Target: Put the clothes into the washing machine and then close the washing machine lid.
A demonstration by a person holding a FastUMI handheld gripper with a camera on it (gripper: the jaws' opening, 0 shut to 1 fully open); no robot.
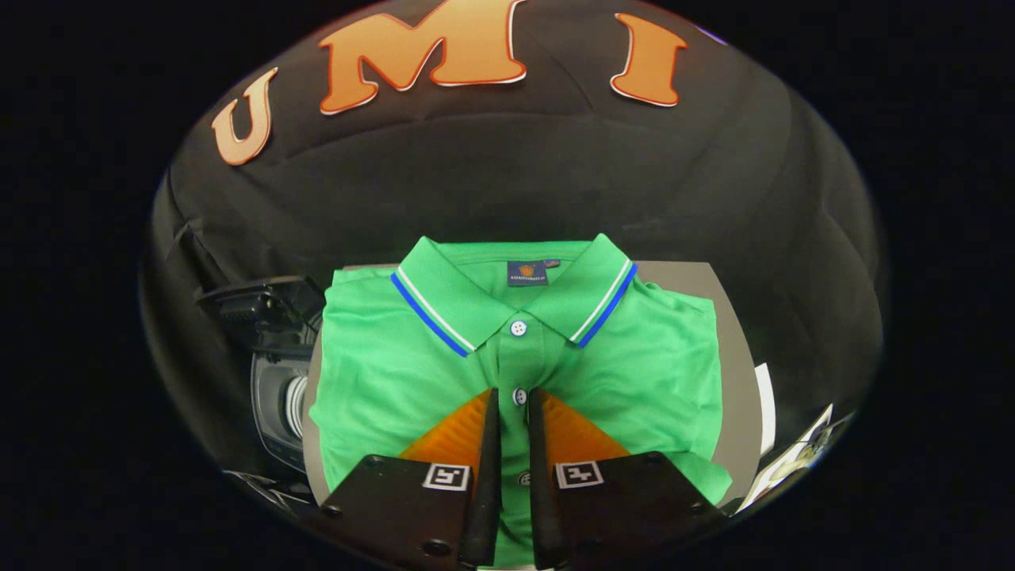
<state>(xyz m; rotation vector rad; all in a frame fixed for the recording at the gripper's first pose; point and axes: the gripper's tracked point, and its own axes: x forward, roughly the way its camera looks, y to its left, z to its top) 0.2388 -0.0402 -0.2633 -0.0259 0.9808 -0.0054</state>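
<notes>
Nothing loaded yet, I judge: folded green polo shirt [515, 357] lies flat on the counter [733, 373], washing machine [273, 373] just left of it, my gripper [514, 416] fingers nearly closed over its placket, gripping nothing.

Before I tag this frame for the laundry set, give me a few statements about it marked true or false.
1. The green polo shirt lies folded on the grey table. True.
2. The shirt's collar is red. False: it is green with blue and white stripes.
3. The gripper has its fingers spread wide. False: they stand close together, a narrow gap over the button placket.
4. The washing machine stands beside the table. True.
</notes>
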